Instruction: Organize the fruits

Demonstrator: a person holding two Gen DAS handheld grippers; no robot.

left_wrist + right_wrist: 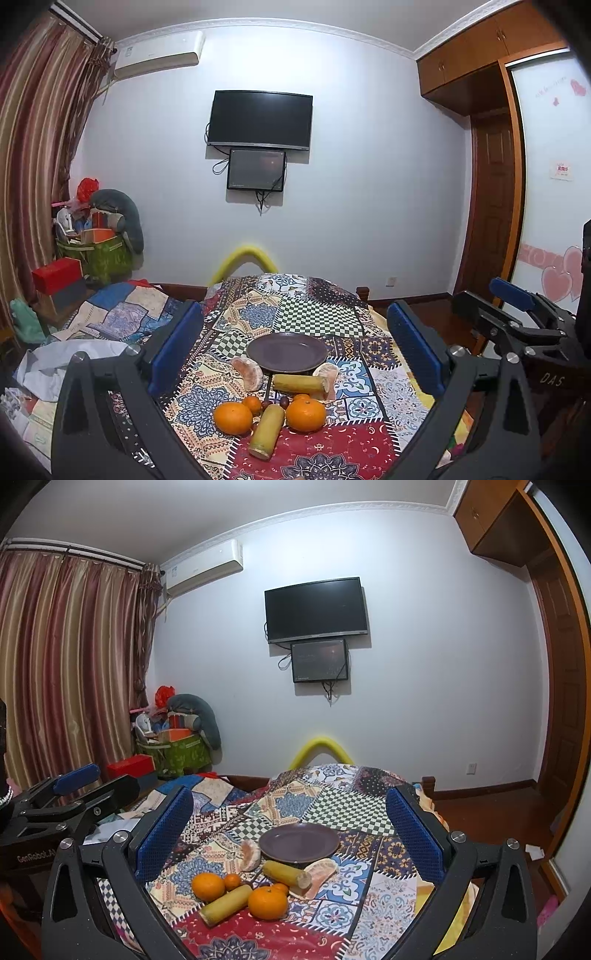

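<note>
A dark purple plate [287, 351] [299, 842] sits empty on a patchwork-cloth table [332, 314]. In front of it lie two large oranges [232, 418] [306, 415], small tangerines [252, 403], two yellow sugarcane pieces [266, 431] [301, 384], two peeled pomelo segments [246, 373] [327, 371] and small dark fruits [283, 402]. My left gripper [295, 350] is open and empty, held above and before the fruit. My right gripper [290, 834] is open and empty too; it also shows at the right of the left wrist view [517, 314].
A yellow padded chair back [247, 258] stands behind the table. A bed with patterned quilt [122, 310] lies left, with boxes and a green basket [99, 254] in the corner. A wardrobe and door [495, 221] stand on the right.
</note>
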